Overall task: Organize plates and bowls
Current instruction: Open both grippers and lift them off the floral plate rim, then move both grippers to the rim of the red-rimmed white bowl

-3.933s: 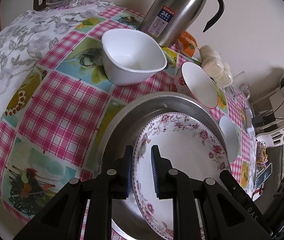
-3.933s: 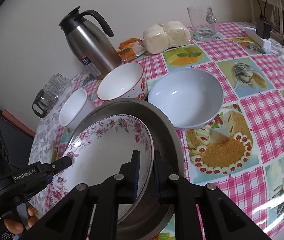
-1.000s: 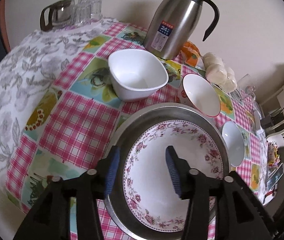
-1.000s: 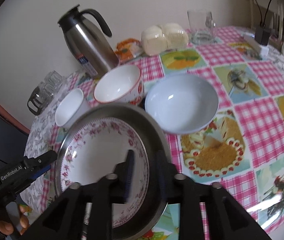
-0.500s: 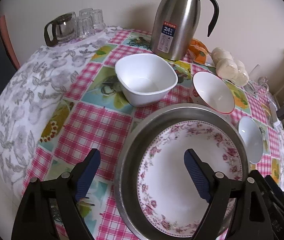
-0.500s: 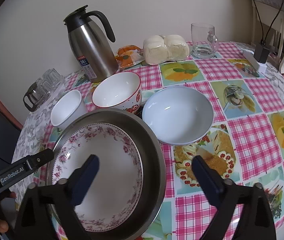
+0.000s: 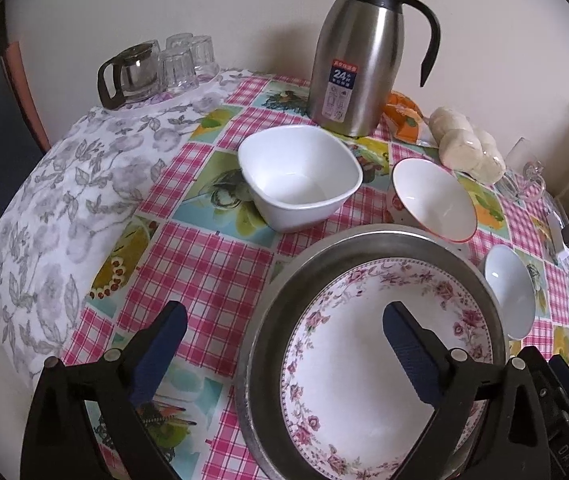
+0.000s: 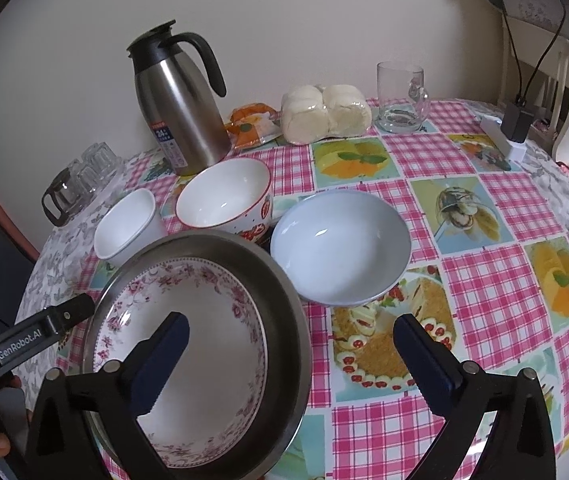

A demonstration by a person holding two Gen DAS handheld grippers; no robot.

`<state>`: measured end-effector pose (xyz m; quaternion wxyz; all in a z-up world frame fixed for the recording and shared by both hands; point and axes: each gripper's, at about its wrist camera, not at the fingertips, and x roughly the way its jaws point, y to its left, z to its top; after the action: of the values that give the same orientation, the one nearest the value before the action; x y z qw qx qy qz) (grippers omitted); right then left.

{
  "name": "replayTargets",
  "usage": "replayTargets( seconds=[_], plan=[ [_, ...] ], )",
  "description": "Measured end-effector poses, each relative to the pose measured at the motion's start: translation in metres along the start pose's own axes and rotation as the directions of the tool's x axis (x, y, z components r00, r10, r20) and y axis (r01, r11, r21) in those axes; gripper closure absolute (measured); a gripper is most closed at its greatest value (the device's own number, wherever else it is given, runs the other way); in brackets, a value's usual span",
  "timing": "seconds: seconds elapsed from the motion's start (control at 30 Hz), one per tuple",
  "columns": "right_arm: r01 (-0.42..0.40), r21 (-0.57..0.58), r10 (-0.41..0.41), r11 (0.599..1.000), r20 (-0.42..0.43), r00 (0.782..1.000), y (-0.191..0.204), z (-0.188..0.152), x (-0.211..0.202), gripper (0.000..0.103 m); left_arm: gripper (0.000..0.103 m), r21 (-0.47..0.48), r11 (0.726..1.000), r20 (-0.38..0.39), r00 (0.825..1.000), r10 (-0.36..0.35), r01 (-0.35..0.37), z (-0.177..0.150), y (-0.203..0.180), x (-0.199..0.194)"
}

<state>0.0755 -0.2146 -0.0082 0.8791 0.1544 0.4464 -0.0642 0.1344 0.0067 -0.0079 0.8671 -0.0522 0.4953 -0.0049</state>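
A floral-rimmed plate (image 7: 364,360) (image 8: 204,340) lies inside a wide steel pan (image 7: 268,340) (image 8: 286,300) on the checked tablecloth. My left gripper (image 7: 284,312) hovers over the pan's left rim. Its jaws are opening, one finger outside the pan and one over the plate, the pads touching nothing. My right gripper (image 8: 290,320) is open and straddles the pan's right rim without contact. Behind the pan stand a white square bowl (image 7: 296,176) (image 8: 124,224), a red-rimmed bowl (image 7: 432,204) (image 8: 220,196) and a pale blue bowl (image 7: 508,288) (image 8: 340,248).
A steel thermos jug (image 7: 360,56) stands at the back by the wall. A glass pot with tumblers (image 7: 156,68) sits back left. A bag of buns (image 8: 324,114), a glass mug (image 8: 400,96) and a plugged adapter (image 8: 516,124) stand back right.
Both grippers held the floral plate by its rim earlier. They have let go and spread their jaws wide, and the plate now rests flat in the pan.
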Motion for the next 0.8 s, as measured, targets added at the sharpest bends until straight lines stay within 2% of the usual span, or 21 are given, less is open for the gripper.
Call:
replayTargets(
  seconds=[0.23, 0.53, 0.63, 0.8],
  plan=[
    [-0.023, 0.001, 0.023, 1.0, -0.009, 1.0, -0.004, -0.002, 0.003, 0.0, 0.005, -0.017, 0.999, 0.023, 0.999, -0.045, 0.046, 0.0, -0.004, 0.002],
    [-0.043, 0.022, 0.043, 0.999, -0.007, 0.999, -0.011, -0.003, 0.002, 0.0, 0.004, 0.019, 0.995, 0.075, 0.992, -0.1, 0.099, 0.005, -0.013, -0.004],
    [-0.044, 0.021, 0.044, 0.999, -0.003, 0.999, -0.012, -0.002, 0.002, 0.0, 0.004, 0.037, 0.996, 0.065, 0.995, -0.081, 0.079, 0.007, -0.018, -0.004],
    [-0.027, -0.006, 0.027, 1.0, 0.004, 1.0, -0.009, 0.004, 0.002, 0.0, 0.005, 0.061, 0.997, 0.116, 0.992, -0.05, 0.043, 0.012, -0.024, -0.01]
  ],
)
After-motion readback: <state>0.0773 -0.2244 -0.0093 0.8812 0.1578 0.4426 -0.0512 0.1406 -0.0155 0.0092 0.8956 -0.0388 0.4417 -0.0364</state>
